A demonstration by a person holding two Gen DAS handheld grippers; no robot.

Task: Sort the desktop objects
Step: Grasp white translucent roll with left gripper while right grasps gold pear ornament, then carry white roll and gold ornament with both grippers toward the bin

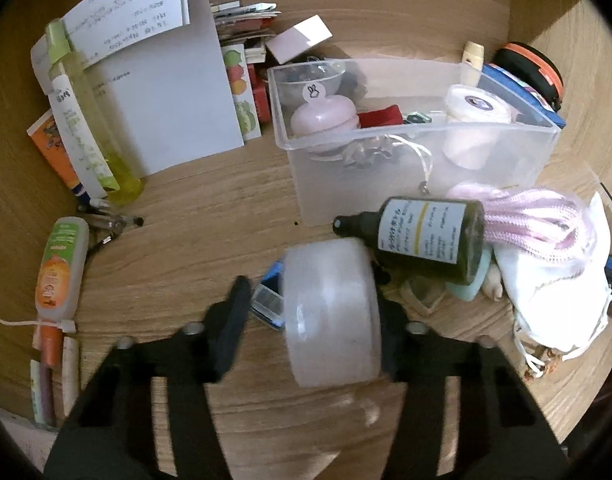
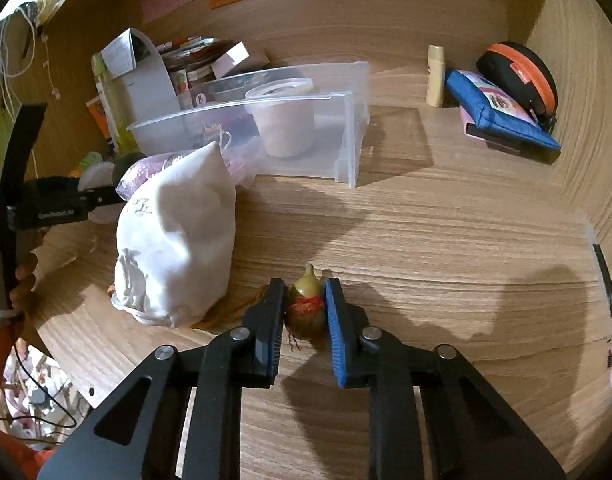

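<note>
Right tongs (image 2: 305,312): closed on a small olive-green gourd charm (image 2: 305,300) with red thread at its waist, held just above the bench (image 2: 446,248). Left tongs (image 1: 310,320): spread wide about a translucent white round tub (image 1: 332,316), which touches only the right finger, near the clear bin (image 1: 418,168). Judgement: carry the charm level over the bin rim and release low, keeping clear of the white cloth pouch (image 2: 178,236)
</note>
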